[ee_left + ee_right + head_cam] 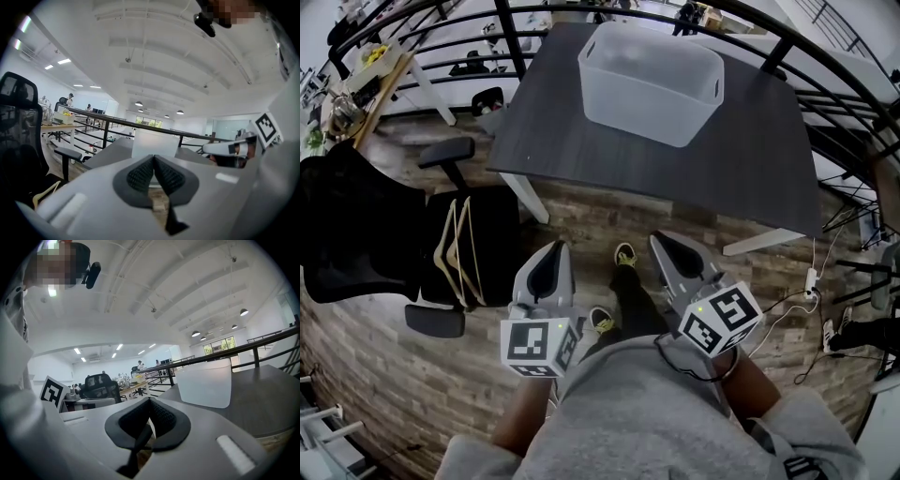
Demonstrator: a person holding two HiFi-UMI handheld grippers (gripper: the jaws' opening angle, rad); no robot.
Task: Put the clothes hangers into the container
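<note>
While two hangers (pixel 457 251) drape one chair (pixel 356 234), one container (pixel 652 84) (white) stands.

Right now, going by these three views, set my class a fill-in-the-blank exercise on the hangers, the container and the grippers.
1. The clothes hangers lie on the seat of the black ____.
2. The white container stands on the dark ____.
3. The left gripper and the right gripper each have their jaws ____, with nothing between them.

Missing words: chair; table; shut.
</note>
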